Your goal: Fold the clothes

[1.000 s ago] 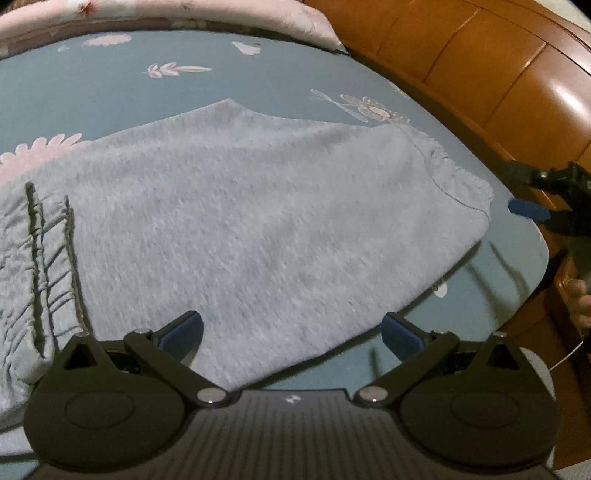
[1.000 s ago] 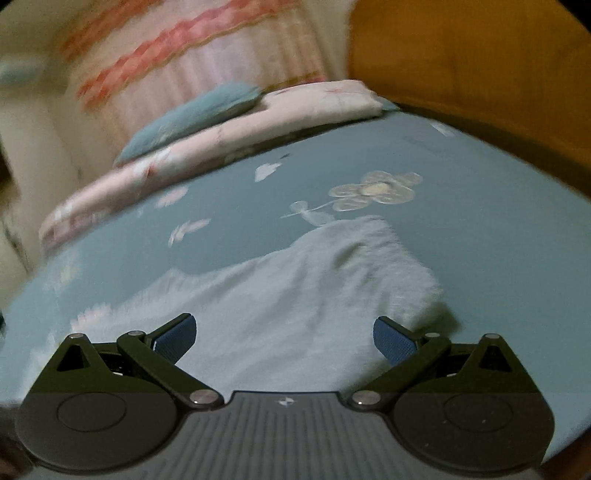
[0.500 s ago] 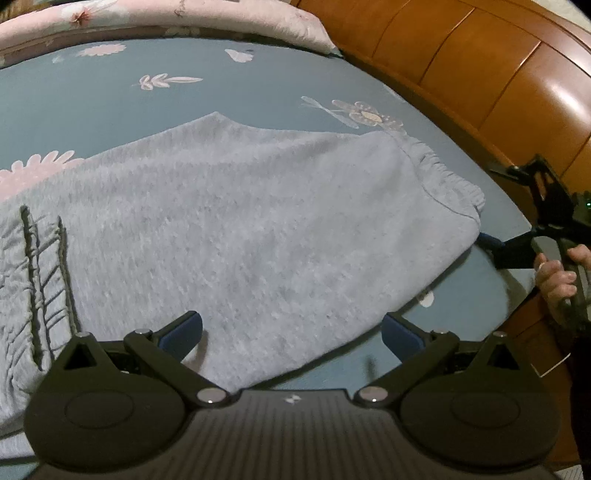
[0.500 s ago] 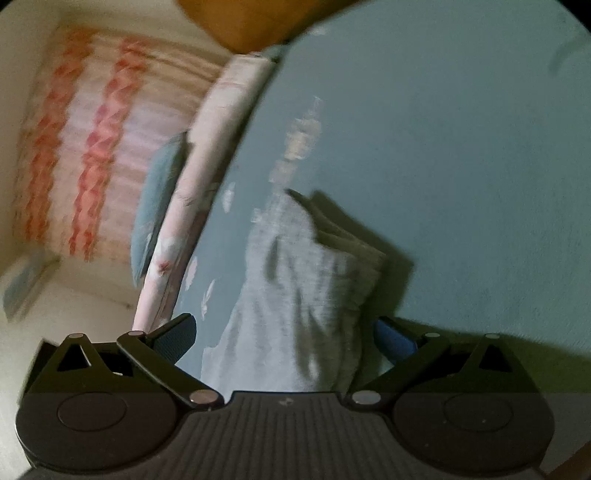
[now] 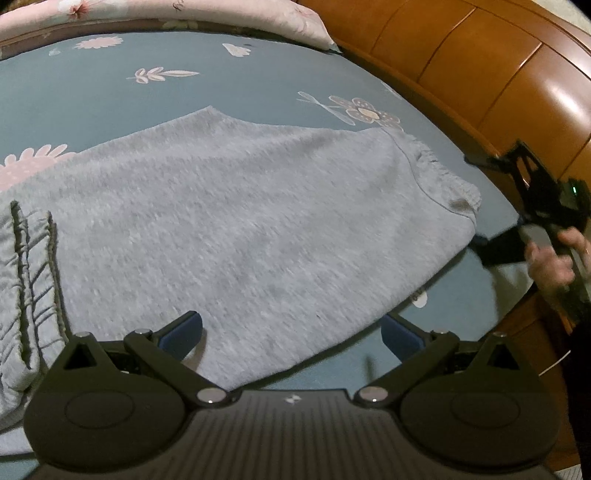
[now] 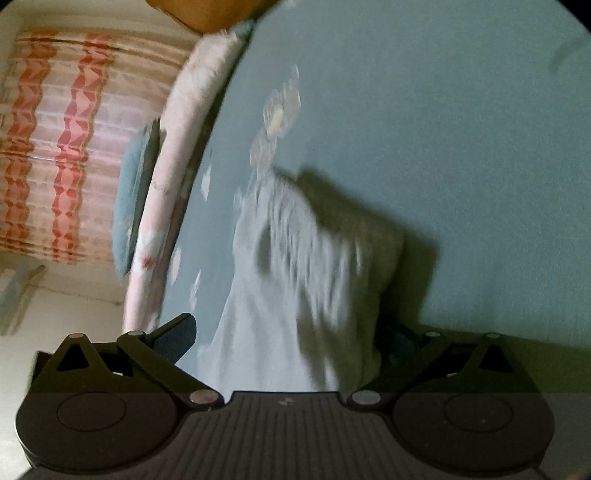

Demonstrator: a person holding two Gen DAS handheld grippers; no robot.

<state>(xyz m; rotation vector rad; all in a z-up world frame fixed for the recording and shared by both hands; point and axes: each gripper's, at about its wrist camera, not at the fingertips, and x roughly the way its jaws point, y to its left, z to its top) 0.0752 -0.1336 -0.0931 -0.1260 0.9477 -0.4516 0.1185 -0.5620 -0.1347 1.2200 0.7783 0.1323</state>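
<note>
- The grey trousers [image 5: 240, 221] lay flat on the bed [image 5: 110, 99]; the left gripper [image 5: 291, 332] stood with jaws wide apart over their near edge.
- The right gripper [image 6: 295, 332], also spread, straddled the cuff [image 6: 332, 266]; closing might catch only one layer, or the sheet too.

Fuzzy grey knit garment [image 5: 240, 221] on matt cotton sheet [image 5: 110, 92]; glossy varnished wooden bed frame [image 5: 498, 74]

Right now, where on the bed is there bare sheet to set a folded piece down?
The blue floral bedsheet lies bare between the grey knit garment and the pink floral pillow. A thin bare strip runs beside the wooden bed frame. The near right corner is crowded: both open grippers, left and right, work there.
</note>
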